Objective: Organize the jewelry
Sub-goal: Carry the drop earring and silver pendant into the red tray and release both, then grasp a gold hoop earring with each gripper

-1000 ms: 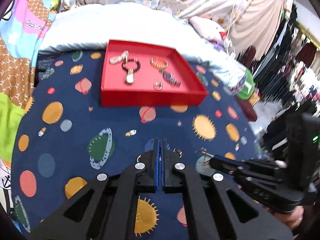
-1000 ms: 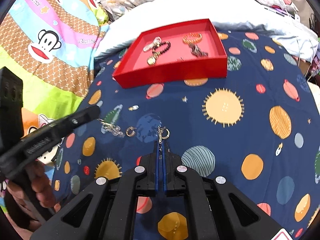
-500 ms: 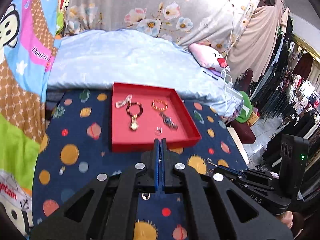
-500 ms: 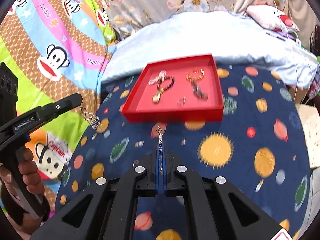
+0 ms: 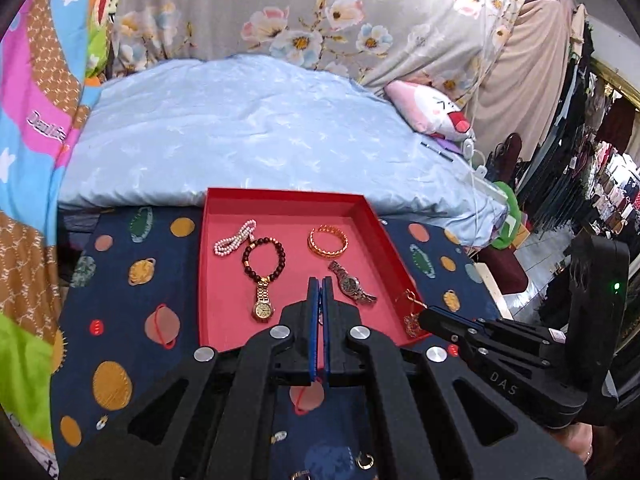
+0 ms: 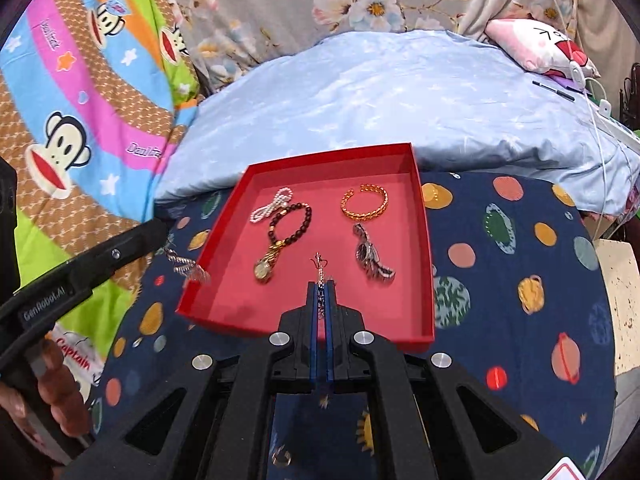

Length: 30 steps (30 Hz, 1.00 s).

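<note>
Both claws are pinched closed, each on a small dangling piece of jewelry. Seen from the right wrist camera, the right gripper (image 6: 319, 292) sits at lower centre of the frame with its blue-padded jaws pressed together on a thin sparkly earring (image 6: 319, 270) that pokes out past the tips, over the near part of the red tray (image 6: 425, 240). At the left edge of that frame the left gripper (image 6: 160, 229) reaches in diagonally, a hand (image 6: 52, 392) wrapped around its handle at lower left, and a silvery chain-like earring (image 6: 185, 267) hangs from its tip just outside the tray's left wall, above the planet-print cloth (image 6: 520, 320).

From the left wrist camera, the left gripper (image 5: 319, 300) fills the bottom centre, jaws closed, with only a sliver of the held piece showing at the tips. The right gripper (image 5: 424, 317) comes in from the lower right, a gold-toned trinket dangling at its tip over the tray's right wall.

Inside the tray (image 5: 384, 236) lie a white pearl bracelet (image 5: 234, 237) at upper left, touching a dark beaded bracelet (image 5: 264, 258), a gold watch (image 5: 263, 302) just below the beads, a gold cuff bangle (image 5: 327, 241) at upper right and a silver watch (image 5: 351, 283) below it. A small gold ring (image 5: 365, 461) lies on the cloth at the bottom of the frame, well apart from the tray. Behind the tray spreads a pale blue quilt (image 5: 248, 128), with a pink plush pillow (image 5: 430, 110) at upper right.
</note>
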{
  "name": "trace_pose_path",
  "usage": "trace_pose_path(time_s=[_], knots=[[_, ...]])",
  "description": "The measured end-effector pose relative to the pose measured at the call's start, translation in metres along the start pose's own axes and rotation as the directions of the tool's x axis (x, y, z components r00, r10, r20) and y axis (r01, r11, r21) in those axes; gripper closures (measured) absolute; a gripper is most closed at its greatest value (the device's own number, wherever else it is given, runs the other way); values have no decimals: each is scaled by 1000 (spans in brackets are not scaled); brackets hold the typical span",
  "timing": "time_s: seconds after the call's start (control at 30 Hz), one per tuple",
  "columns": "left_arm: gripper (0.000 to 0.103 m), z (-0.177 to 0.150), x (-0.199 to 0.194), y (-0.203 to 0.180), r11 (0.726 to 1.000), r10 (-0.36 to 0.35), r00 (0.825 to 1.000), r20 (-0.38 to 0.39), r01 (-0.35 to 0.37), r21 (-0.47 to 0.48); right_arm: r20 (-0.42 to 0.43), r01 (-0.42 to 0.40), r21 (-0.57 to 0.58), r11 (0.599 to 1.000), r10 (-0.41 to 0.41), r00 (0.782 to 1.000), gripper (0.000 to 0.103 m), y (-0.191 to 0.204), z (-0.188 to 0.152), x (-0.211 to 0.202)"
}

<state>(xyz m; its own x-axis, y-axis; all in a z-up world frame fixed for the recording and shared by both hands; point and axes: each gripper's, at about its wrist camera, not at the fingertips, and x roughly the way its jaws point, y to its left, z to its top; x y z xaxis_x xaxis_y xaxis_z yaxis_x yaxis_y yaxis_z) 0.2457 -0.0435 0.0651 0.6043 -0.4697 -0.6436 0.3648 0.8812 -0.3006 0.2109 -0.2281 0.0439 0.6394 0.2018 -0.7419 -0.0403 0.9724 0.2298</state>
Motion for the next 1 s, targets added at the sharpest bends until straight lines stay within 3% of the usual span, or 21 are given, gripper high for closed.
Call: trace_pose_path(time_s=[0.33, 0.4, 0.47, 0.53, 0.6, 0.77, 1.0], knots=[[103, 1, 47, 11, 1000, 20, 998, -55, -20, -8, -60, 7, -6, 1000, -7, 998, 100, -2, 8, 51], [102, 1, 52, 11, 1000, 25, 998, -59, -25, -7, -54, 11, -2, 1000, -11, 998, 97, -3, 9, 54], [102, 1, 54, 11, 1000, 24, 998, -55, -25, -8, -32, 14, 5, 1000, -14, 999, 84, -5, 11, 53], [91, 2, 52, 13, 999, 30, 999, -34, -31, -27, -8, 14, 27, 1000, -14, 1000, 81, -8, 13, 46], [61, 3, 45, 16, 997, 46, 999, -6, -46, -56, 16, 7, 49, 999, -8, 1000, 81, -13, 14, 34], [59, -2, 9, 16, 993, 115, 992, 51, -113, -39, 43, 3, 69, 998, -6, 999, 79, -18, 2, 1], [58, -33, -29, 20, 980, 197, 980, 22, -196, -19, 8, 21, 59, 998, -22, 1000, 79, -16, -43, -35]])
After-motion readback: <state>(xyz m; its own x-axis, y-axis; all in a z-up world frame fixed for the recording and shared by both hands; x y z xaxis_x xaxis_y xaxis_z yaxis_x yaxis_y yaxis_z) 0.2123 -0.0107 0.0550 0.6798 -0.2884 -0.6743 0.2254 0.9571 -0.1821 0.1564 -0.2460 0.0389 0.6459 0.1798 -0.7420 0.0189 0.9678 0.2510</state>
